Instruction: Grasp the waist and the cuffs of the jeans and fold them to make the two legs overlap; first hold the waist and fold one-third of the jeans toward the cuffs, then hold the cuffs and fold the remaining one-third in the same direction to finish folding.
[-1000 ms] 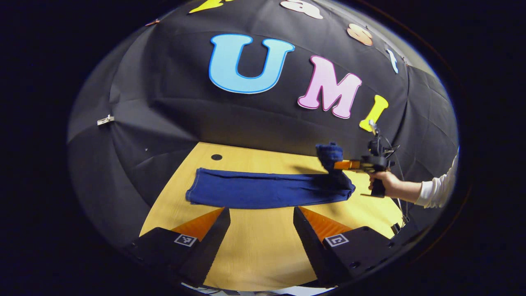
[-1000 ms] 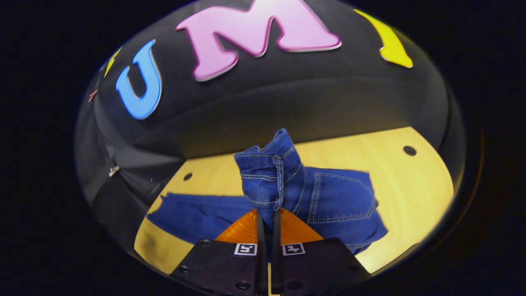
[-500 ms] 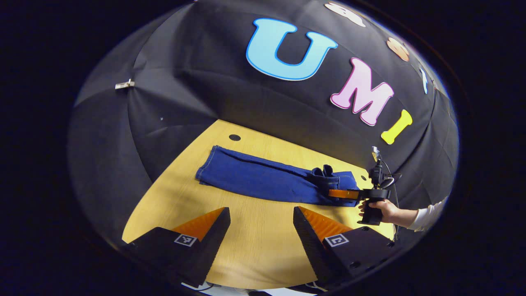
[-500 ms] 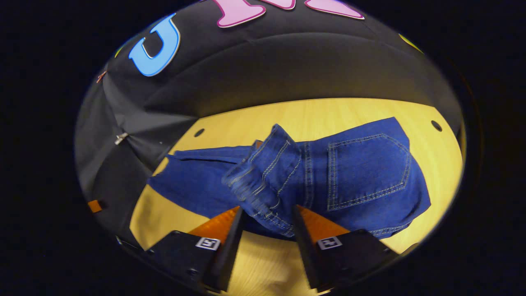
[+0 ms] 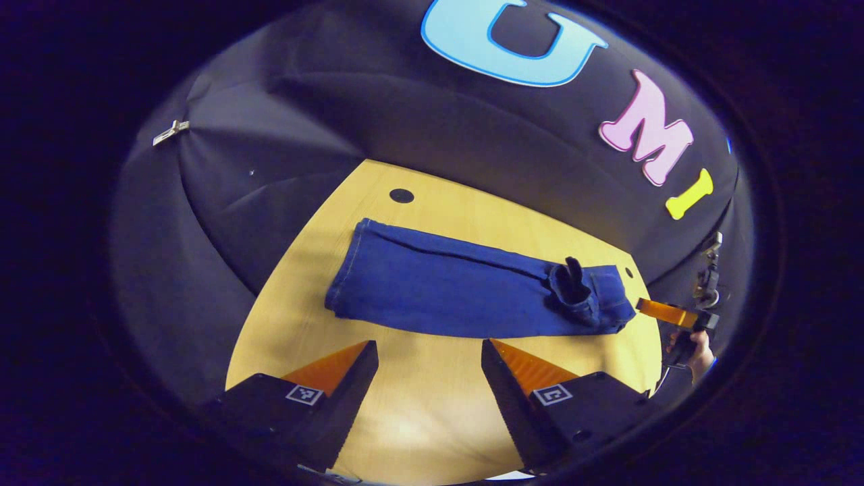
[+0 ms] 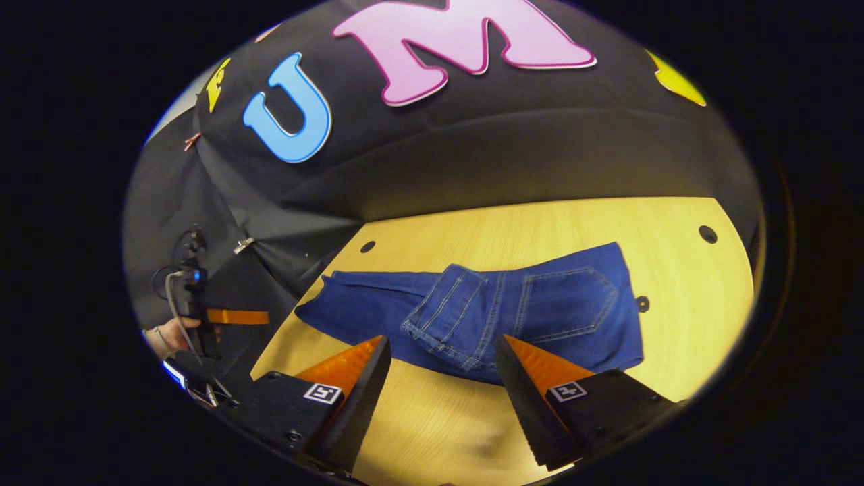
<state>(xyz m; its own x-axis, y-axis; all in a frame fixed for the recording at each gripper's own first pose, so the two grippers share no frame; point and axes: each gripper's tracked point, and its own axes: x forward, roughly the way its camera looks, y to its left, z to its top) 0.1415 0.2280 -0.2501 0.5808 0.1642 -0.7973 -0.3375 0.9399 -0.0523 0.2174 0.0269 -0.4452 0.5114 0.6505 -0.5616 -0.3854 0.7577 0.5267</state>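
- Wooden table [image 5: 432, 405], pale and bare along its near edge in both views, with open board between each hand-held gripper and the jeans.
- Blue denim jeans [image 5: 459, 293] lie flat on the table as one long strip, running from the cuffs [image 5: 347, 277] at one end to the waist [image 5: 594, 300] at the other; the far long side lies near the table's back edge, where the black cloth wall [image 5: 283, 135] comes down.
- Counted: one pair of jeans, two hand-held grippers, and small dark holes in the tabletop (one [image 5: 401, 196] beyond the cuffs in the left gripper view, two more [image 6: 707, 234] seen near the back edge in the right gripper view).
- At the waist end a bunched flap of denim is turned back onto the legs; in the right gripper view it shows a back pocket [image 6: 567, 304] and pale stitching beside the folded-over waistband [image 6: 449, 310].
- Left hand-held gripper [image 5: 429, 378] is over bare table short of the jeans, fingers wide apart, gripping nothing.
- Right hand-held gripper [image 6: 442, 378] is just short of the waist, fingers spread wide and apart from the cloth; in the left gripper view it sits off the table's end, beyond the waist, in a hand [image 5: 698, 351].
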